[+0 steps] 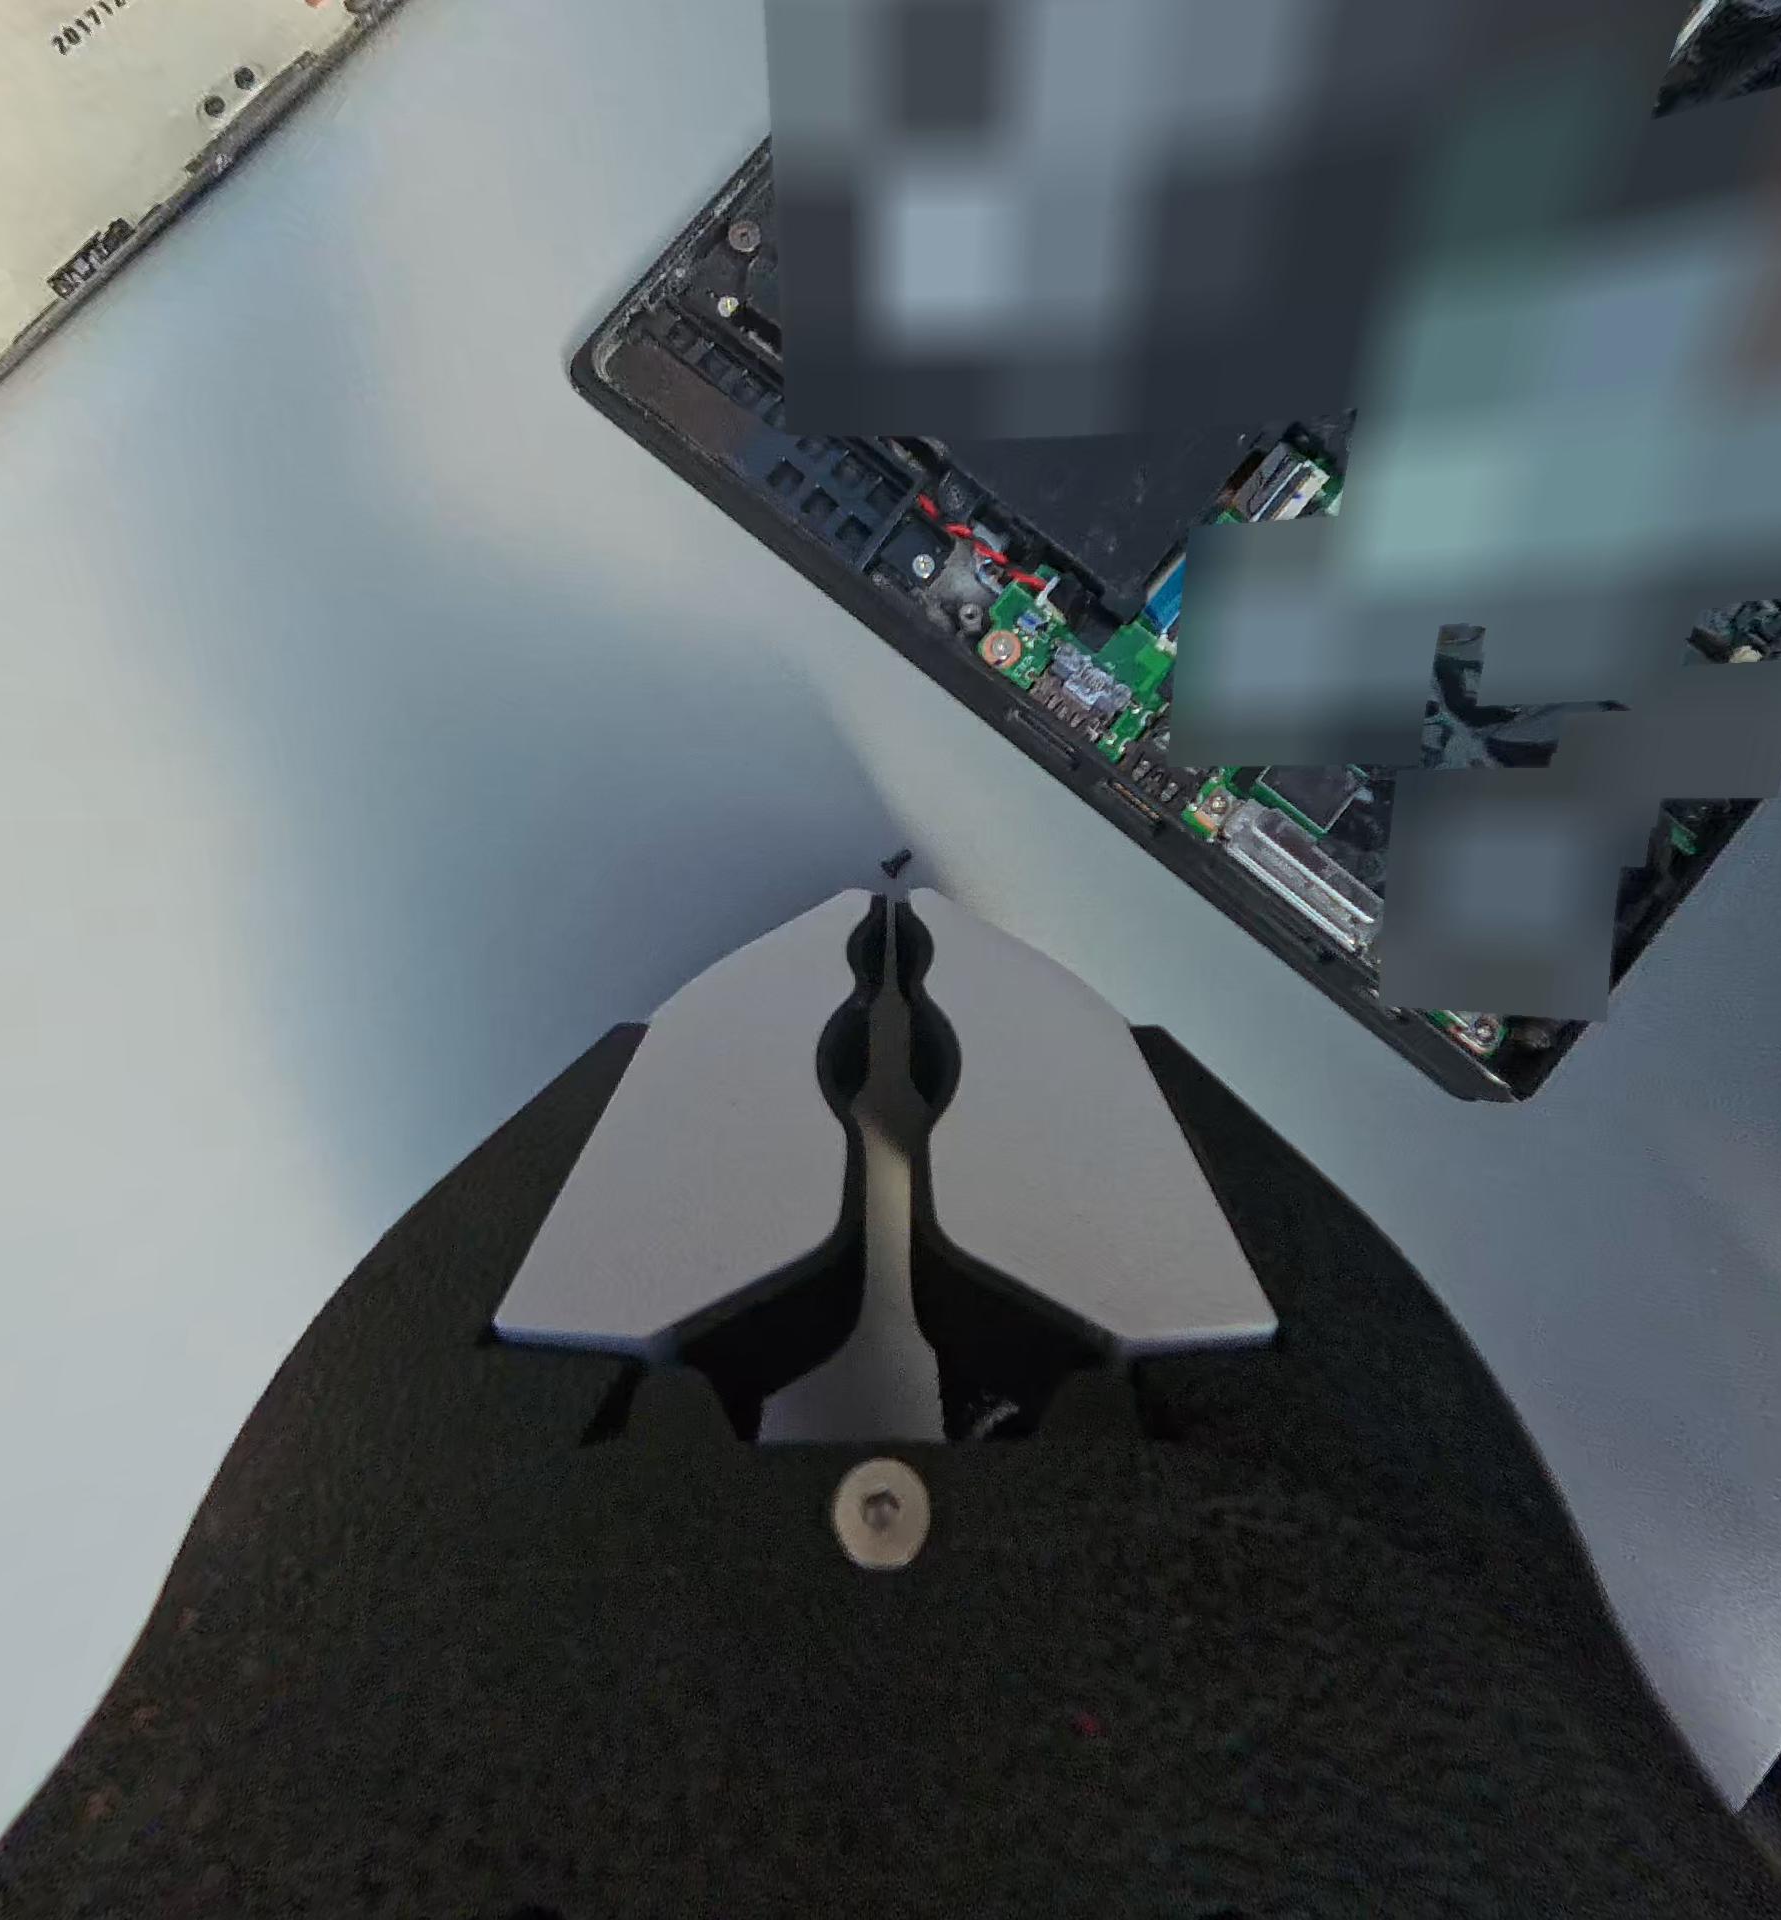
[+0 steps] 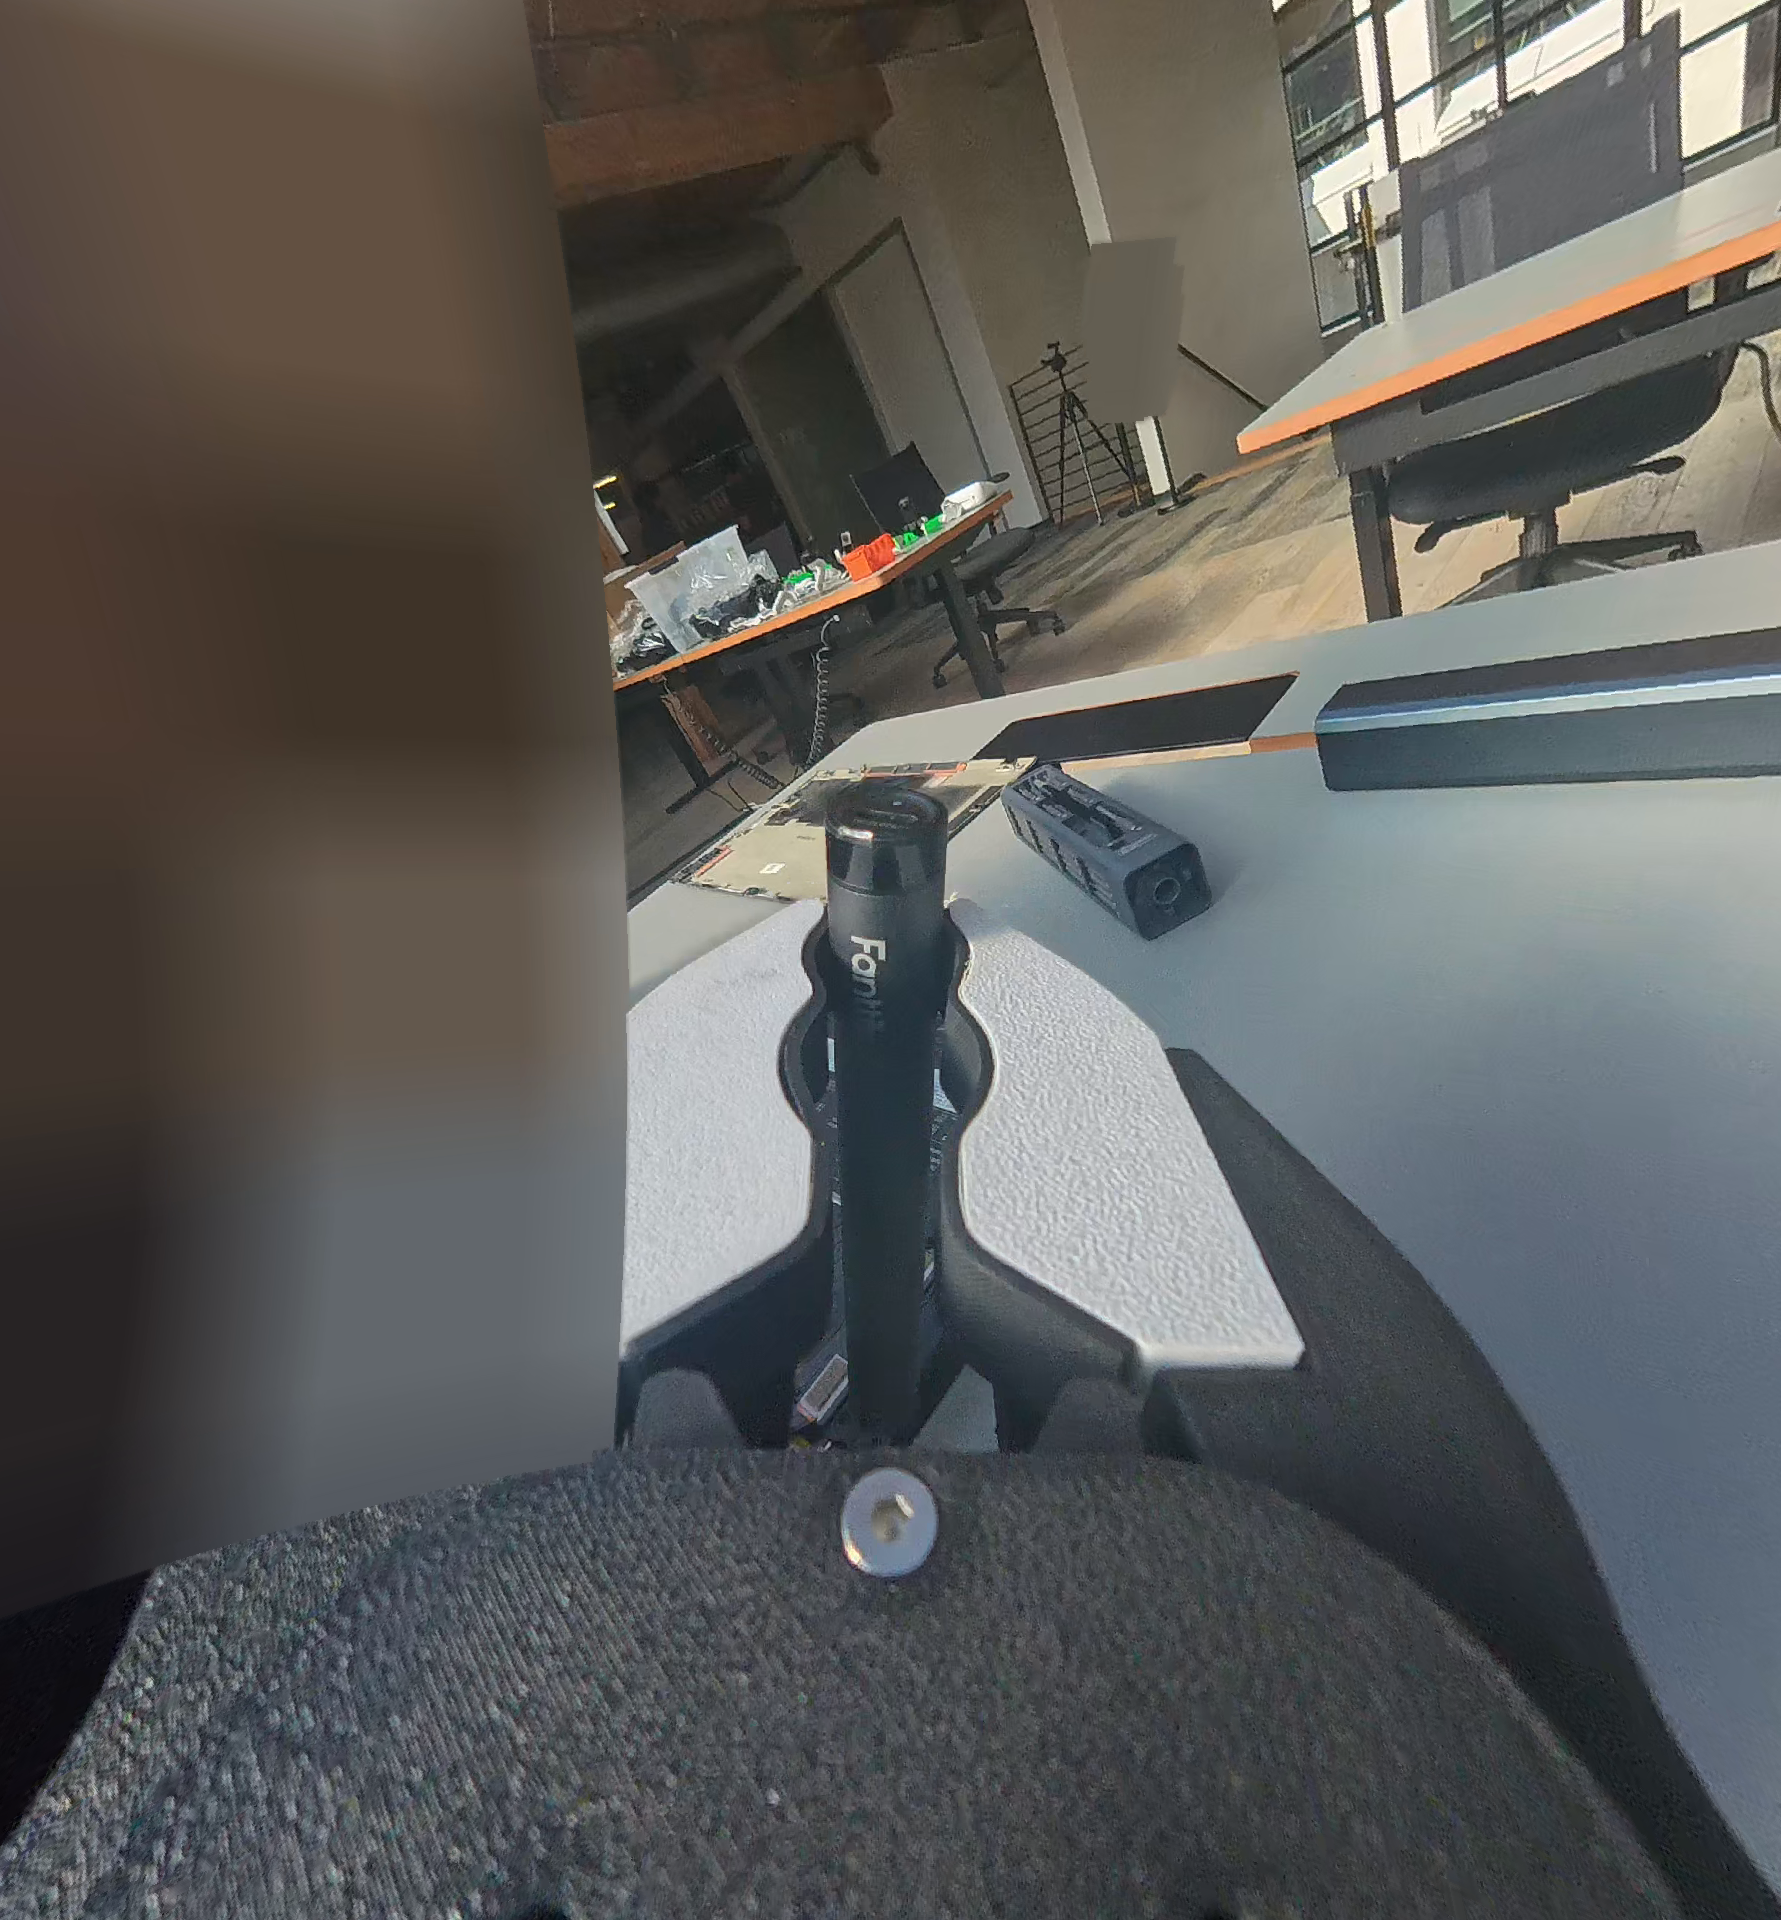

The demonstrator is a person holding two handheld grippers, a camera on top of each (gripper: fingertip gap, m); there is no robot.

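The left gripper (image 1: 892,902) sits mid-frame, jaws nearly together; the right gripper (image 2: 886,935) is clamped, mid-frame.

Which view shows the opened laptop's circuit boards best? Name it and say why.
The left wrist view. It looks down on the opened laptop on the table, with green circuit boards and red wires exposed, though mosaic patches cover much of it. The right wrist view shows no laptop interior, only the black cylindrical tool in the right gripper.
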